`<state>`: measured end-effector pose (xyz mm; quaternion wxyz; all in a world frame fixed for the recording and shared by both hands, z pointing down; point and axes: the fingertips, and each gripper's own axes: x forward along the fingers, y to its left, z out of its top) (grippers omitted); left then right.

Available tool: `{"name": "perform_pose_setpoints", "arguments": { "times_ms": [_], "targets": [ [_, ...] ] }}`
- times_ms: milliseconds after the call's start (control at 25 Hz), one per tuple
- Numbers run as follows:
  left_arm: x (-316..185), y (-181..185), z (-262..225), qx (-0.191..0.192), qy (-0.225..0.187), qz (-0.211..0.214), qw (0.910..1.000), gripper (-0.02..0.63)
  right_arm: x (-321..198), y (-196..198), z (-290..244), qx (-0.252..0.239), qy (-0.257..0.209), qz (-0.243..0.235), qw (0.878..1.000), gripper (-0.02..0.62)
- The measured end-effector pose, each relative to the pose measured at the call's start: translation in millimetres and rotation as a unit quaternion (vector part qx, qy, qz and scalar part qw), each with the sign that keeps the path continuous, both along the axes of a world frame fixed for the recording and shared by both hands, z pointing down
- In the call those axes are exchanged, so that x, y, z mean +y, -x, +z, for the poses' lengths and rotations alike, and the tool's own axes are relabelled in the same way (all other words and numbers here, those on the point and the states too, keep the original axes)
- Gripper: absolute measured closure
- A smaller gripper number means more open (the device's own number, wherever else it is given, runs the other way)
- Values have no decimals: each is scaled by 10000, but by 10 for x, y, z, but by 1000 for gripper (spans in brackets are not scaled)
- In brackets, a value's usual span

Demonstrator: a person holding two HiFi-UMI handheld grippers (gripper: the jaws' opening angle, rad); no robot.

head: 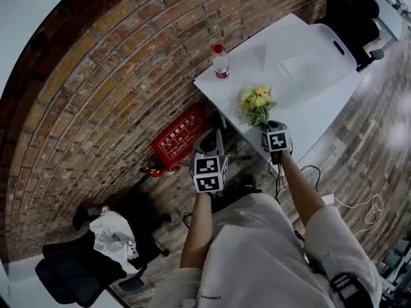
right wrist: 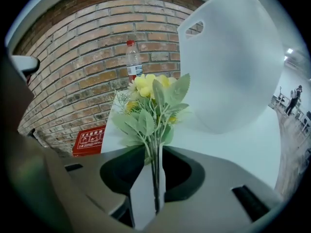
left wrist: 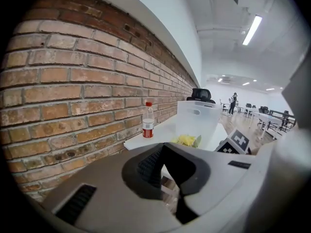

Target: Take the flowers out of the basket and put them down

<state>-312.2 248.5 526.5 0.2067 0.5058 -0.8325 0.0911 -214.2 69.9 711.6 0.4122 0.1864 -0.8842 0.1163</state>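
Note:
A bunch of yellow flowers (head: 255,102) with green leaves lies on the white table (head: 321,117), near its front edge. Its stems run between the jaws of my right gripper (head: 270,126). In the right gripper view the stems (right wrist: 156,178) sit against one side of the gap of the right gripper (right wrist: 148,181), with bare table showing beside them, so the jaws stand open. The translucent white basket (head: 302,59) stands behind the flowers. My left gripper (head: 214,135) hangs off the table's left edge, shut and empty (left wrist: 178,198).
A water bottle with a red cap (head: 220,61) stands at the table's corner by the brick wall. A red sign (head: 182,135) lies on the floor under the table. A black chair (head: 350,11) is behind the table, and cables (head: 359,204) trail on the floor at the right.

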Motion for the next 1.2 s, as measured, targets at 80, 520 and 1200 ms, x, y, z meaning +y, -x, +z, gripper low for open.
{"name": "perform_pose_setpoints", "arguments": {
  "times_ms": [80, 520, 1200],
  "targets": [
    [7, 7, -45, -10, -13, 163, 9999, 580, -13, -11, 8, 13, -24, 123, 9999, 448],
    [86, -7, -123, 7, 20, 1026, 9947, 580, 109, -245, -320, -55, -210, 870, 9960, 408],
    [-50, -779, -95, 317, -107, 2510, 9674, 580, 582, -977, -1189, -887, -511, 2206, 9700, 397]
  ]
}}
